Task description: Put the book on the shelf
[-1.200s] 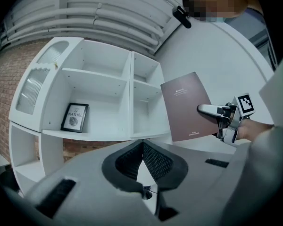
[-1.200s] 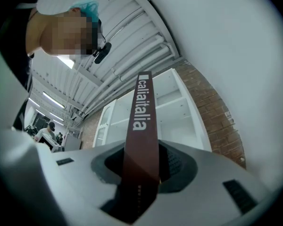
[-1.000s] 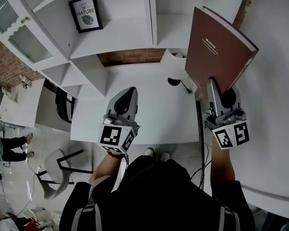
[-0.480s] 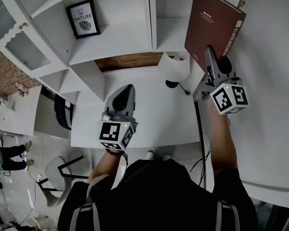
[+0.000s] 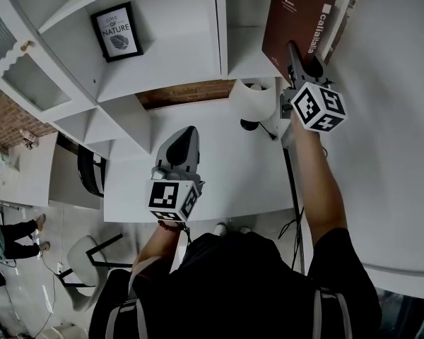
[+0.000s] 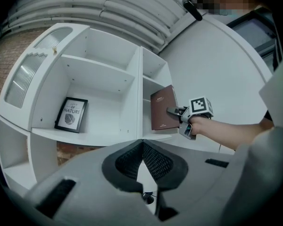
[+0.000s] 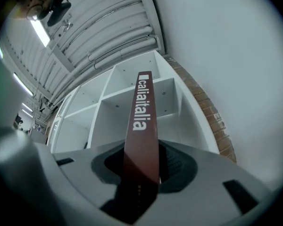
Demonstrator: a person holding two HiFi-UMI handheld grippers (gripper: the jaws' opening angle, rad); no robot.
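The dark brown hardcover book (image 5: pixel 293 20) has "caliaitalia" in white letters down its spine, with a small white square at the upper end. There is a line of fine white print on the front cover, too small to read. The right gripper (image 5: pixel 300 66) is clamped on the book's lower edge, one jaw on each cover, and in the right gripper view the spine (image 7: pixel 142 126) rises straight up from between them.

The book is held upright at the mouth of the right-hand compartment of the white wooden shelf unit (image 5: pixel 219 27). Its bottom edge is close over the shelf board, though I cannot tell if it touches. Open room shows between the book and the upright divider on its left, and the compartment's right wall runs just beside the spine.

In the next compartment to the left a black-framed print (image 5: pixel 116 32) leans against the back. It reads "OF NATURE" over a leaf drawing, and the word above is too small to read.

The left gripper (image 5: pixel 186 134) hangs over the white desk (image 5: pixel 219 168), well apart from the shelf — jaws together, nothing between them.
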